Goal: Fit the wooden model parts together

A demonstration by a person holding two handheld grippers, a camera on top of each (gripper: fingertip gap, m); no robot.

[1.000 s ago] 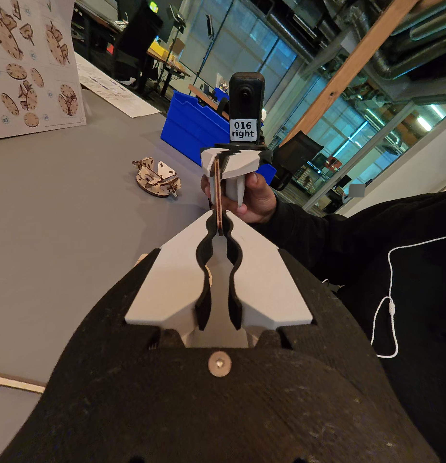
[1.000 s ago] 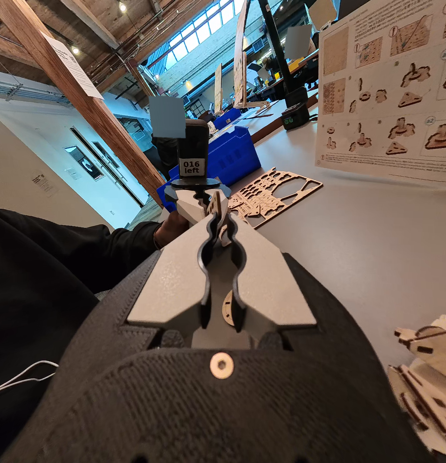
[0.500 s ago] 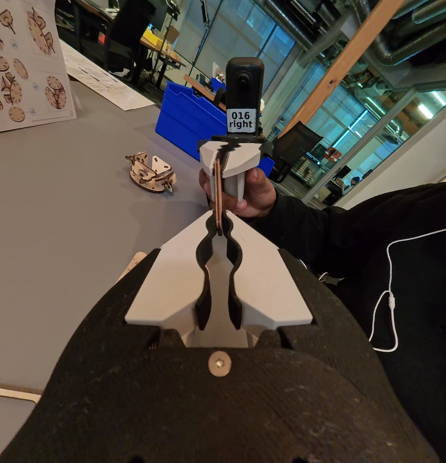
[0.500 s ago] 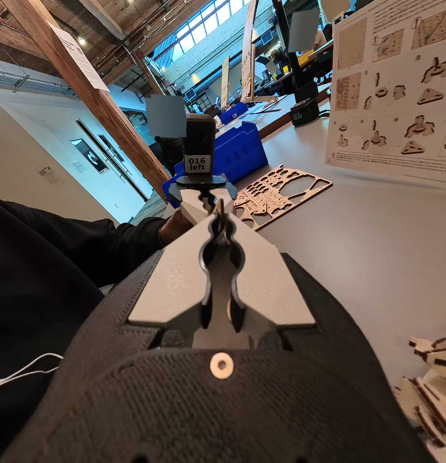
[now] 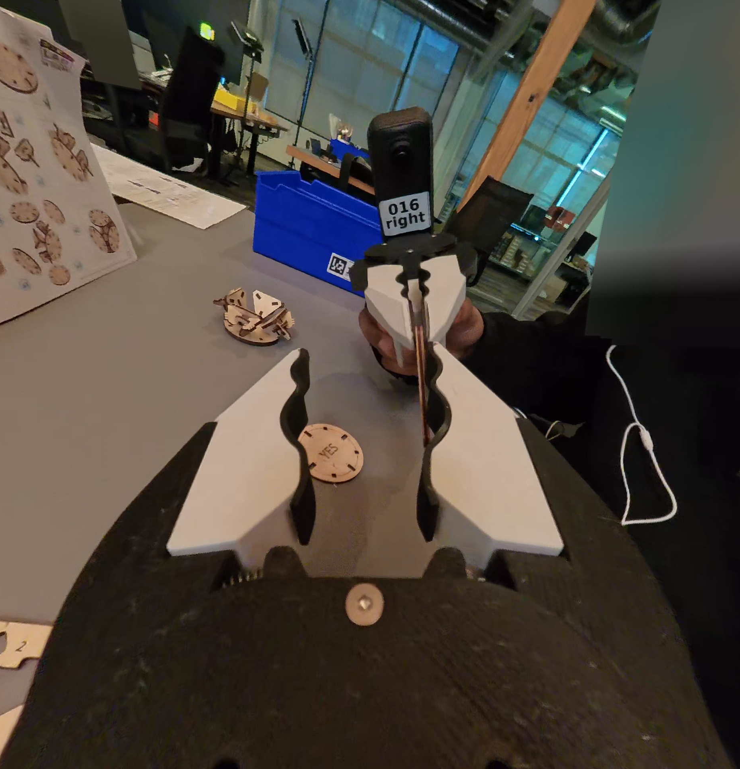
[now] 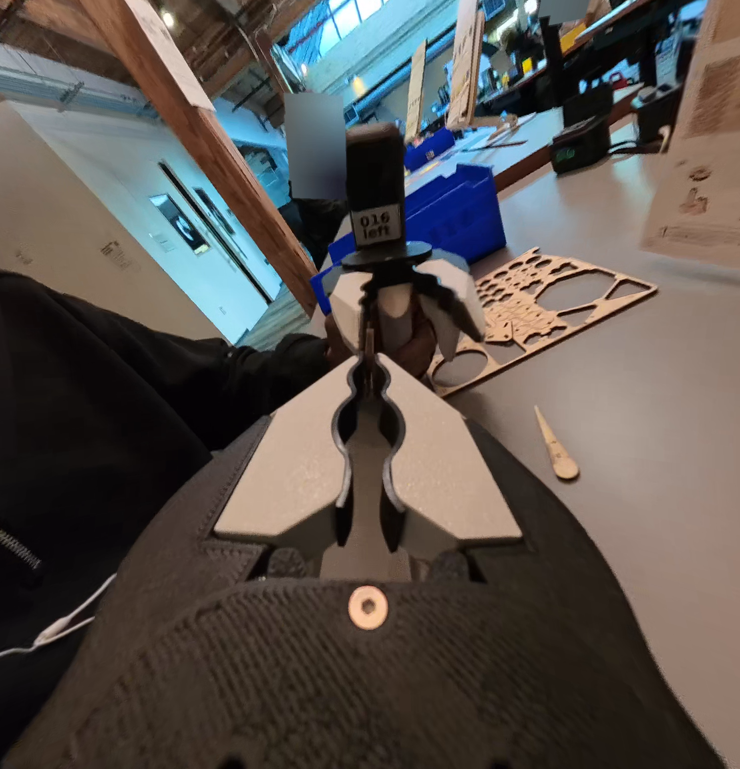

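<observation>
Plywood piece (image 5: 421,374), thin and seen edge-on, stands upright in the right tongs (image 5: 418,333); we see both of their white fingers clenched on it in the left wrist view, and in the right wrist view it shows as a narrow sliver at the closed tips (image 6: 367,358). Its lower part reaches down along the inner pad of one finger (image 5: 437,399) of the left tongs (image 5: 370,358); we cannot tell whether it touches that pad.

Left tongs: released, jaws spread wide, nothing between the pads but the grey table (image 5: 110,395) below. The two tongs point at each other above the table, tips near, each held by a hand in a black sleeve; the hand (image 5: 464,328) behind the right tongs wraps its grip.

Under the open left jaws a round wooden disc (image 5: 331,457) lies flat on the table, just beside one pad in the picture. Farther toward the table's far edge sits a small half-built wooden assembly (image 5: 254,318), well apart from both tongs, and beyond it a blue bin (image 5: 310,224). Instruction sheet (image 5: 39,174) stands at the far left.

Right wrist view: a cut-out plywood sheet (image 6: 547,312) lies flat beyond the left tongs, and a small pointed wooden stick (image 6: 553,447) lies alone on bare grey surface beside the right tongs.
</observation>
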